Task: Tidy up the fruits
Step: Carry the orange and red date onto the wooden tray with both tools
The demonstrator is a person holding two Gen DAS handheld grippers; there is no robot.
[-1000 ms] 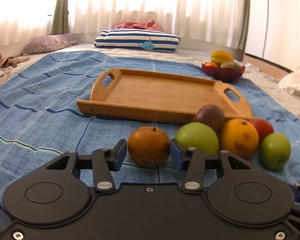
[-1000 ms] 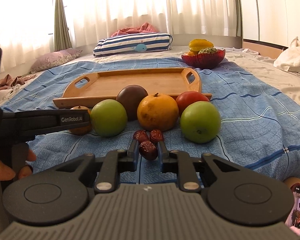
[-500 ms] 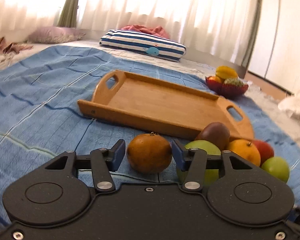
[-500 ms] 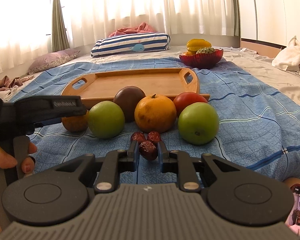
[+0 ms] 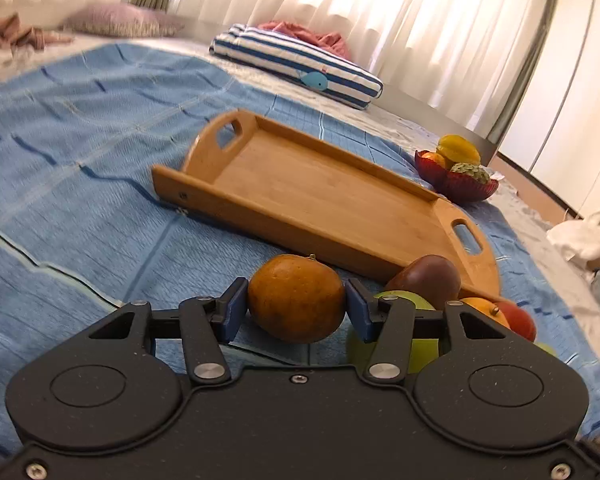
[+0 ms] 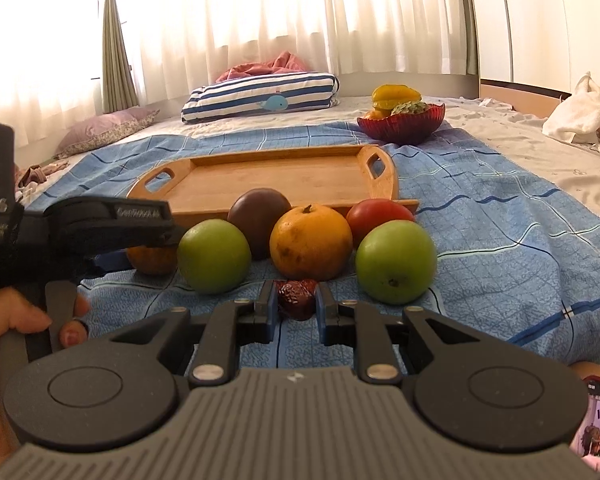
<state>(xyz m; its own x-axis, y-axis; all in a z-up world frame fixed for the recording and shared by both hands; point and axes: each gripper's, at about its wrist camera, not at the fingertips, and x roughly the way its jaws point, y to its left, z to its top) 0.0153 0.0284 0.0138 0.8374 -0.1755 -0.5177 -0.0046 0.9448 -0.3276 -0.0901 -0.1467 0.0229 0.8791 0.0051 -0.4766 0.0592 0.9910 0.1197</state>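
1. Tray (image 6: 276, 176) lies on the blanket (image 6: 500, 216), mid-bed.
2. Bowl (image 6: 400, 124) sits behind the tray's right end, fruit in it.
3. Striped pillow (image 6: 260, 96) lies behind the tray, near the bed's far edge.
4. Fruit row just before the tray's near rim: apple (image 6: 214, 256), orange (image 6: 311, 242), second apple (image 6: 394, 266).
5. Passion fruit (image 6: 260, 220) and tomato (image 6: 380, 214) behind that row, against the rim.
6. Dates (image 6: 296, 300) before the orange.

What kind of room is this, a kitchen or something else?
Most likely a bedroom: the fruit lies on a blue bedspread, with a striped pillow behind the tray and curtains over a bright window.
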